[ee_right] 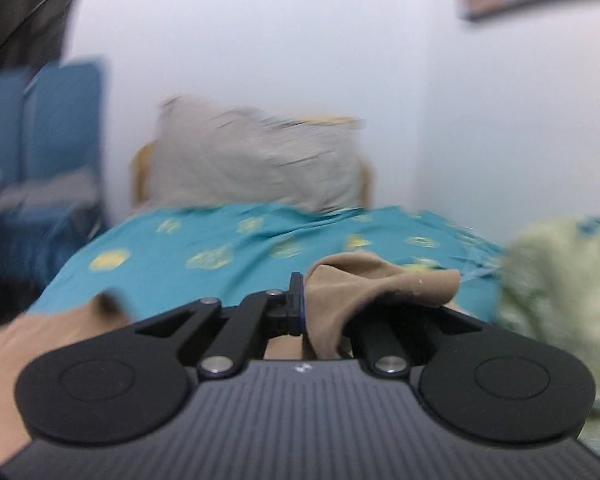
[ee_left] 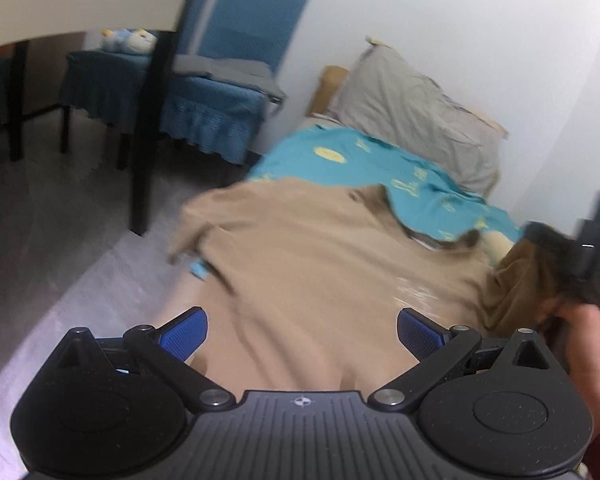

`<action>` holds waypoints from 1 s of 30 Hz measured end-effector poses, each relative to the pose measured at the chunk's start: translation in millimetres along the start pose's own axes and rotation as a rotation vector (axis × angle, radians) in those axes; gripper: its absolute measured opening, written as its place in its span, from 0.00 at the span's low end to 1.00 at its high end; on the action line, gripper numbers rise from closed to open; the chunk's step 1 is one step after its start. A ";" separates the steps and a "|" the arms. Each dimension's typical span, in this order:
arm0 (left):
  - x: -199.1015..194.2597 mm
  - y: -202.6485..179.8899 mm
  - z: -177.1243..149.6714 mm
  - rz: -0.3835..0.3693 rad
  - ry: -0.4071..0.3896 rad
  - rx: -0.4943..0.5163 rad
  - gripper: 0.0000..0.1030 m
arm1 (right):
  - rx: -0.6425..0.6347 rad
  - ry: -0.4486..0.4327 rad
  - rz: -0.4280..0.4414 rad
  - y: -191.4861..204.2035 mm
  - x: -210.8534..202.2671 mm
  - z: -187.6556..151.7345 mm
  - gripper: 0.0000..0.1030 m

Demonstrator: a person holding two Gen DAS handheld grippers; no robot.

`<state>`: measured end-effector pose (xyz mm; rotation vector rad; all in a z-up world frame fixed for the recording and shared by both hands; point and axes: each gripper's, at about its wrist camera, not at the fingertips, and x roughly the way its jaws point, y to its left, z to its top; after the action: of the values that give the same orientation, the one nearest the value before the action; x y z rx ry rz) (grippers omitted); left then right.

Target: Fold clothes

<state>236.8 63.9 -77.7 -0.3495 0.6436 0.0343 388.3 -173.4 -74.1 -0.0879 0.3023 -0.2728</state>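
Note:
A tan garment [ee_left: 308, 264] lies spread over the bed, reaching from the teal sheet [ee_left: 364, 160] down toward me. My left gripper [ee_left: 302, 334] hovers over its near part with both blue pads [ee_left: 184, 334] wide apart and nothing between them. At the right edge of that view my right gripper [ee_left: 556, 268] has a bunched corner of the tan cloth lifted off the bed. In the right wrist view the right gripper [ee_right: 306, 304] is shut on a fold of the tan garment [ee_right: 364, 284], which drapes over the right finger and hides it.
A grey pillow [ee_left: 416, 116] leans on the white wall at the bed's head. Blue-covered chairs [ee_left: 220, 80] and a dark-legged table [ee_left: 144, 120] stand left of the bed. A pale green fluffy cloth [ee_right: 560, 288] lies at the bed's right side. A hand [ee_left: 588, 344] holds the right gripper.

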 end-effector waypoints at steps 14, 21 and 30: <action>18.4 24.8 0.5 0.037 0.044 -0.015 0.99 | -0.041 0.299 0.479 72.8 24.1 -37.7 0.98; 2.5 -5.8 -12.1 -0.016 0.026 0.071 0.99 | 0.120 0.269 0.576 -4.6 -78.5 8.0 0.98; -47.5 -55.1 -46.0 -0.165 0.064 0.211 0.96 | 0.397 0.269 0.490 -134.6 -233.6 22.0 0.98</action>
<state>179.6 0.5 -66.7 -0.1993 0.6727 -0.2022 146.5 -236.6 29.6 0.4148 0.5192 0.1478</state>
